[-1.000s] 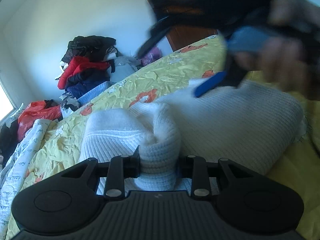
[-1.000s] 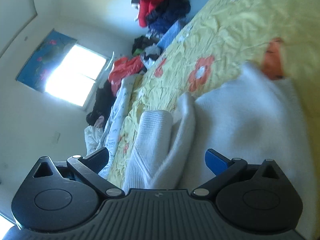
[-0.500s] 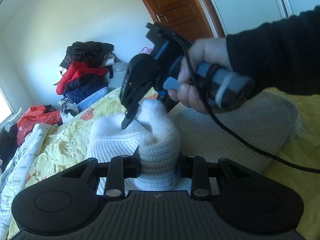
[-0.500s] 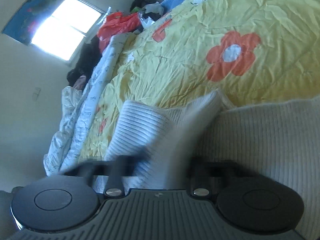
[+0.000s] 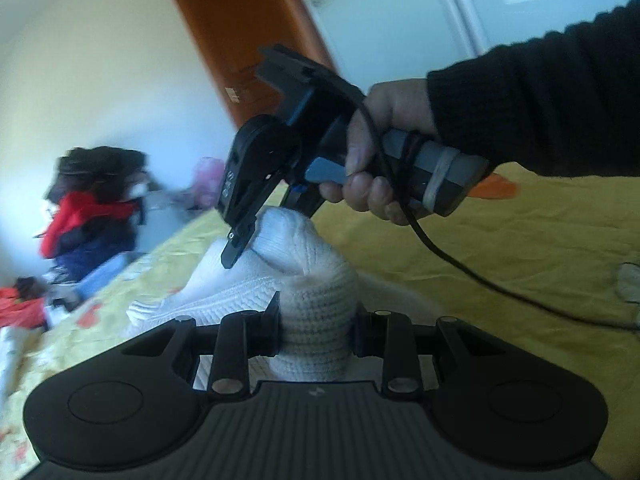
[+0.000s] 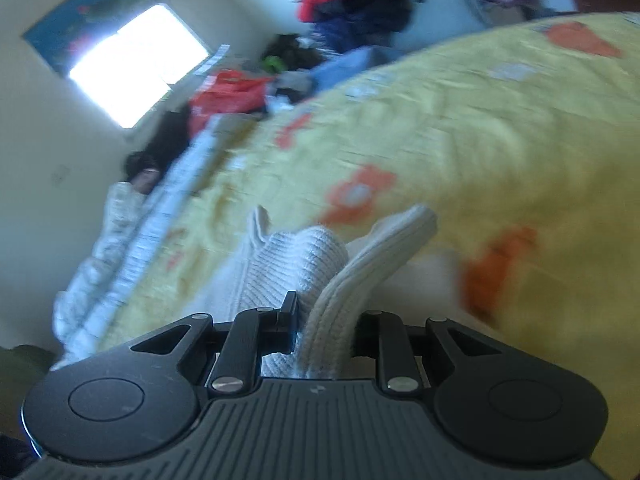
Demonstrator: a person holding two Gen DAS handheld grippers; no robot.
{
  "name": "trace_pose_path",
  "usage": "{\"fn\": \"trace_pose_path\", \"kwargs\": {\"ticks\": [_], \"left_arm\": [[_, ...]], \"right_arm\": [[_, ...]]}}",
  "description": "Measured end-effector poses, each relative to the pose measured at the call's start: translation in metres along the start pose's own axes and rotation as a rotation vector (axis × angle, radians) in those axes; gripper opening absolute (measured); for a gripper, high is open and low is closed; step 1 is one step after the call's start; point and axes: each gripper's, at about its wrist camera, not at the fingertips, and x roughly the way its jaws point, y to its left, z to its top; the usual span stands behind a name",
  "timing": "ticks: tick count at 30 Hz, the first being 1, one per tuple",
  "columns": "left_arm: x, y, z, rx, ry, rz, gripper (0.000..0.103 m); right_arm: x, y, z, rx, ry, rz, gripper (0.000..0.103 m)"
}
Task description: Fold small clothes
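A white knitted garment (image 5: 308,276) lies bunched on the yellow flowered bedspread (image 5: 500,248). My left gripper (image 5: 316,328) is shut on a thick fold of it, close to the camera. Just beyond, my right gripper (image 5: 264,228), held by a hand in a black sleeve, pinches a raised peak of the same garment. In the right wrist view the right gripper (image 6: 324,332) is shut on a ribbed edge of the white knitted garment (image 6: 304,264), which hangs lifted above the bedspread (image 6: 460,140).
A heap of red, black and blue clothes (image 5: 92,208) sits at the far end of the bed, with more clothes and a printed quilt (image 6: 152,224) along the bed's side. A black cable (image 5: 480,284) trails over the bedspread. A wooden door (image 5: 248,48) stands behind.
The right gripper came in open, closed on the garment's peak, and lifted it. Both grippers have swung sideways, pulling the garment up off the bed. The left grip is unchanged.
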Motion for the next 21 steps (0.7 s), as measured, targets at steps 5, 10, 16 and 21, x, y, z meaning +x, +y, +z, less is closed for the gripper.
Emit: {"fn": "trace_pose_path", "kwargs": {"ticks": [5,10,16,21], "left_arm": [[0.023,-0.037,-0.014,0.097,0.020,-0.020,0.032],[-0.018,-0.016,-0.021,0.066,-0.120,-0.086,0.046],[-0.082,0.027,-0.065,0.014,-0.237,0.021,0.080],[-0.070,0.054,-0.104,0.010,-0.014,0.126,0.080]], "right_arm": [[-0.007,-0.046,-0.030,0.135,-0.020,-0.049,0.031],[-0.024,-0.052,-0.037,0.258,-0.131,-0.007,0.059],[-0.055,-0.020,-0.033,0.156,-0.220,0.024,0.071],[-0.032,-0.002,-0.026,0.080,-0.121,-0.014,0.071]]}}
